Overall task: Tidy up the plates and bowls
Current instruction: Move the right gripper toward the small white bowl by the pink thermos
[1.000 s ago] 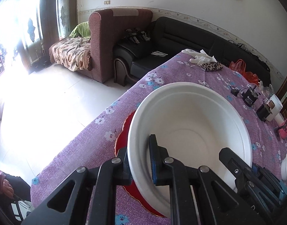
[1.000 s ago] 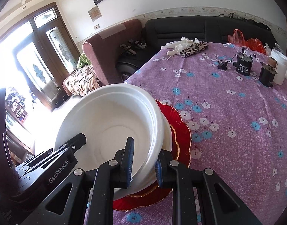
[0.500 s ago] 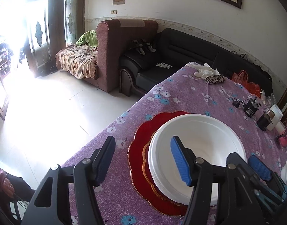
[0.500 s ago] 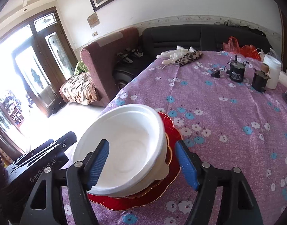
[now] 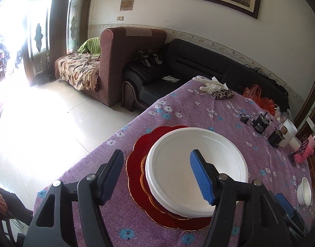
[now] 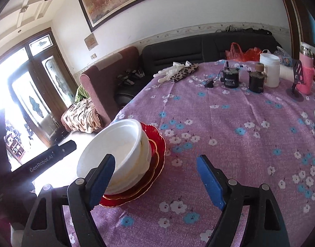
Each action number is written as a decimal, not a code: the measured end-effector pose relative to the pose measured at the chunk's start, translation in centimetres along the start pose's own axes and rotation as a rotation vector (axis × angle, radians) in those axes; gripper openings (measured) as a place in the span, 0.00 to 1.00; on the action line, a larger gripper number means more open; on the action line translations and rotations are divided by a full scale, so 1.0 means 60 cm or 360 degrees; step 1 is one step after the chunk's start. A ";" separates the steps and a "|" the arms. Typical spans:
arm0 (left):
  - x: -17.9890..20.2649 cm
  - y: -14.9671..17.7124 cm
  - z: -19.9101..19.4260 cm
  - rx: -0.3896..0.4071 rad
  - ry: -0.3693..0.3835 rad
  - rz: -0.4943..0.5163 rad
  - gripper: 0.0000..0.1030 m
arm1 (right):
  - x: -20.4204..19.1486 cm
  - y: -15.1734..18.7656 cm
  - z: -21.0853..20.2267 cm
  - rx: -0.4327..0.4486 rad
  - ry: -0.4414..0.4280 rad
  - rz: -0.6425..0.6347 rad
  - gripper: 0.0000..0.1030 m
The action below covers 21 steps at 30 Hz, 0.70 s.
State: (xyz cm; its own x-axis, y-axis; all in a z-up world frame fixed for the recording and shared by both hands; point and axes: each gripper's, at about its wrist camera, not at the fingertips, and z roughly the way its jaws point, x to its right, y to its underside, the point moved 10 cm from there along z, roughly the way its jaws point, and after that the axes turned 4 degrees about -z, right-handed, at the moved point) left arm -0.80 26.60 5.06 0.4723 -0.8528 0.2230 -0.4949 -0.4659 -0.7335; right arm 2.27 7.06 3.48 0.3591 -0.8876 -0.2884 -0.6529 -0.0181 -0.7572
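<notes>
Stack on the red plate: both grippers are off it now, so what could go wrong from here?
1. The stack of white bowls sits off-centre on the red plate, near the table edge; a bump could tip it toward the floor.
2. The left gripper and right gripper, jaws opening and empty, are close to the stack; either could clip a rim.
3. The small white bowl lies beside the right gripper and could get knocked.

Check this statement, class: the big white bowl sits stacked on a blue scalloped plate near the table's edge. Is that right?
Not quite. The plate under the big white bowl is red, not blue, as the left wrist view shows. The rest holds: it sits stacked near the table's edge.
</notes>
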 end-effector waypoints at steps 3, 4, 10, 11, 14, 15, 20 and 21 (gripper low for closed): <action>0.017 0.006 -0.023 0.0056 -0.0008 0.0057 0.80 | 0.013 0.019 -0.001 -0.0022 0.0023 0.0019 0.83; 0.024 0.008 -0.031 0.0079 -0.0019 0.0088 0.80 | 0.016 0.022 -0.004 -0.0023 0.0024 0.0024 0.83; 0.063 0.019 -0.062 0.0144 -0.0047 0.0240 0.80 | 0.032 0.026 -0.032 0.0013 0.0036 0.0050 0.83; 0.071 0.022 -0.068 0.0153 -0.0045 0.0263 0.80 | 0.035 0.028 -0.036 0.0017 0.0038 0.0055 0.83; 0.091 0.028 -0.078 0.0165 -0.0031 0.0310 0.80 | 0.046 0.035 -0.043 0.0013 0.0038 0.0080 0.83; 0.097 0.029 -0.080 0.0169 -0.0027 0.0324 0.80 | 0.051 0.038 -0.046 0.0011 0.0037 0.0092 0.83; 0.127 0.045 -0.092 0.0168 -0.0006 0.0383 0.81 | 0.079 0.048 -0.065 0.0026 0.0047 0.0149 0.83; 0.132 0.049 -0.094 0.0168 -0.0001 0.0395 0.81 | 0.085 0.048 -0.070 0.0033 0.0049 0.0159 0.83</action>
State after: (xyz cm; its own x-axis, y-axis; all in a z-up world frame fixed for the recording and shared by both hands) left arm -2.64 17.16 8.30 0.3466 -0.9376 0.0278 -0.5168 -0.2156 -0.8285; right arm -0.58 0.57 2.28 0.2719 -0.8983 -0.3451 -0.6706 0.0804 -0.7375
